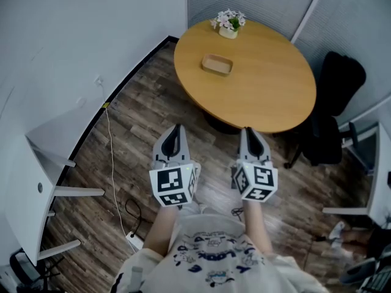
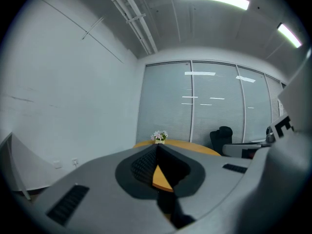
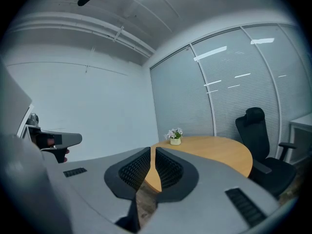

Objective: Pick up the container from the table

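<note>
Jaws of the left gripper (image 2: pixel 157 146) meet at their tips with nothing held, only a wedge of tabletop showing through the hollow behind them. The right gripper (image 3: pixel 152 150) is likewise closed and empty, a thin slit left between its ribbed pads. In the head view both grippers sit at lower centre, side by side above the wood-plank floor (image 1: pixel 140 108), pointing up the frame at the round wooden table (image 1: pixel 269 84) and well short of it. The container (image 1: pixel 217 64), a shallow tan tray, lies on the table at upper centre, apart from both grippers. A small pot of flowers (image 1: pixel 228 24) stands beyond it by the far edge. A black office chair (image 1: pixel 333 102) is at the table's right.
</note>
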### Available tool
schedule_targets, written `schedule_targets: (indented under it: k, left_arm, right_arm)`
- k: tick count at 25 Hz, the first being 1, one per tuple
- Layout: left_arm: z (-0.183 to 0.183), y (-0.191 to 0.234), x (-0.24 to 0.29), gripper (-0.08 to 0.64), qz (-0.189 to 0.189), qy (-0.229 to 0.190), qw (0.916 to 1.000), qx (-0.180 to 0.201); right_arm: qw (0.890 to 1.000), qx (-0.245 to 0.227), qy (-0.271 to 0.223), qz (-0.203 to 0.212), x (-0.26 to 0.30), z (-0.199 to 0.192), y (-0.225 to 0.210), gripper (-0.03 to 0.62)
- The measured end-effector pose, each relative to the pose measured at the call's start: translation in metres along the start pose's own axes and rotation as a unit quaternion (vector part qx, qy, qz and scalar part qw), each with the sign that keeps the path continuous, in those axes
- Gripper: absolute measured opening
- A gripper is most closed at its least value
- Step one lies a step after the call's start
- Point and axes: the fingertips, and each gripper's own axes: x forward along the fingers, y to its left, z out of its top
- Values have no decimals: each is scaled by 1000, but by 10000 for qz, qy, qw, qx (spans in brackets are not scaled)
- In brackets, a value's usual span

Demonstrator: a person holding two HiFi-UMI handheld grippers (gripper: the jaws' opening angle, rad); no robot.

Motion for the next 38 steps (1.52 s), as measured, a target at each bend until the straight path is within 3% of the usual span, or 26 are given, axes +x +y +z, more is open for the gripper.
schedule_targets:
  k: [19,28,38]
  left_arm:
    - [44,72,216,3,-461,85,9989,-43]
    - [36,79,275,3,-676,316,9971,-116]
    - [16,84,324,3,-629,666,9956,-181]
  right_arm:
    - [9988,23,31,-487,212,43,-15,32]
    - [9961,77,315,-820,259,30,-33,32]
    - [9937,165,645,-898,308,15,-57,32]
